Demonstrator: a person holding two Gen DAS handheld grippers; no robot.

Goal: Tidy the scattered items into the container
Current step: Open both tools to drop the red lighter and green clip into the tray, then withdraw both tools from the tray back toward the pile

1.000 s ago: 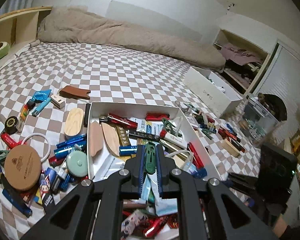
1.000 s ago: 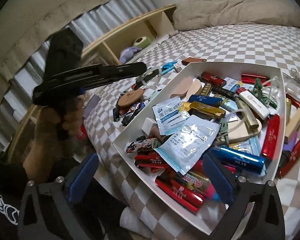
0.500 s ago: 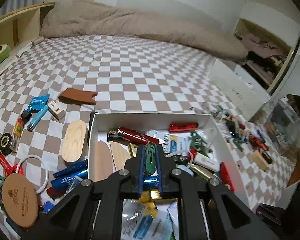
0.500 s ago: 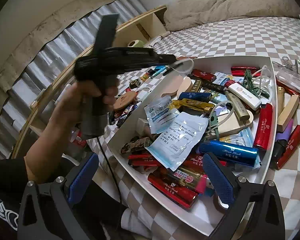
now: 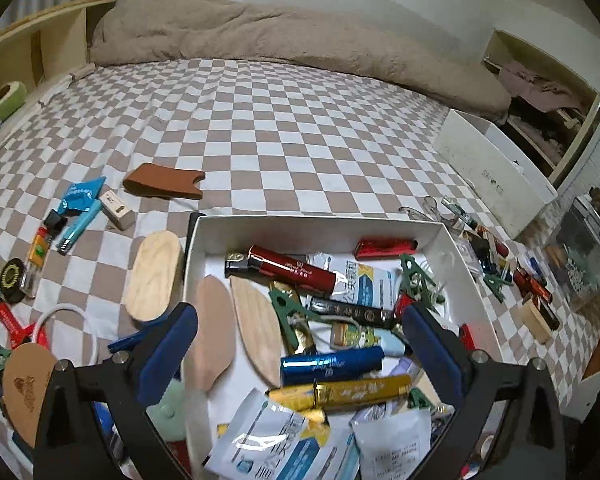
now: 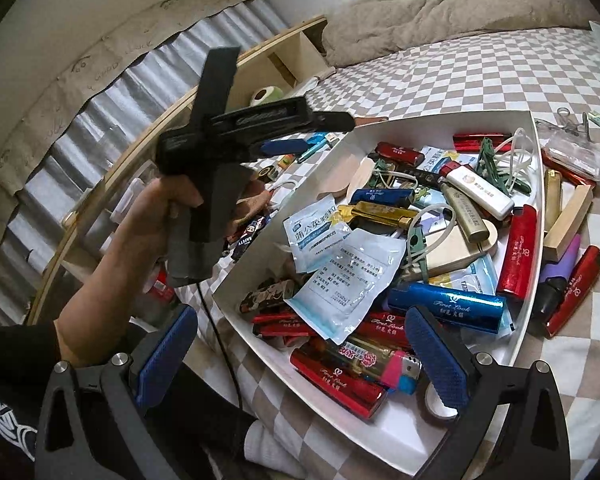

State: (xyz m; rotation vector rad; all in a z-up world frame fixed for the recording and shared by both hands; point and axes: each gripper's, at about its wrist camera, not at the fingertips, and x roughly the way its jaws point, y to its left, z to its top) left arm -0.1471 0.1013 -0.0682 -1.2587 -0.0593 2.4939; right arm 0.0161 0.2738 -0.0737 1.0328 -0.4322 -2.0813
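A white box [image 5: 320,222] on the checkered bed holds lighters, sachets, wooden pieces and clips. My left gripper [image 5: 298,354] is open and empty above the box's near half. A green clip [image 5: 288,312] lies in the box below it. The right wrist view shows the left gripper [image 6: 300,132] held over the box's [image 6: 380,126] left side. My right gripper [image 6: 300,354] is open and empty above the box's near corner. Scattered items lie left of the box: a wooden oval [image 5: 154,274], a brown pouch [image 5: 164,182], a blue lighter [image 5: 78,228].
More lighters and clips [image 5: 500,264] lie right of the box. A long white box [image 5: 488,172] stands at the far right. A beige blanket [image 5: 280,36] lies at the bed's far end. A wooden shelf [image 6: 284,56] runs along the left.
My left gripper opened and let go of the green clip, which now lies in the box. It moved further over the box. The right gripper barely moved.
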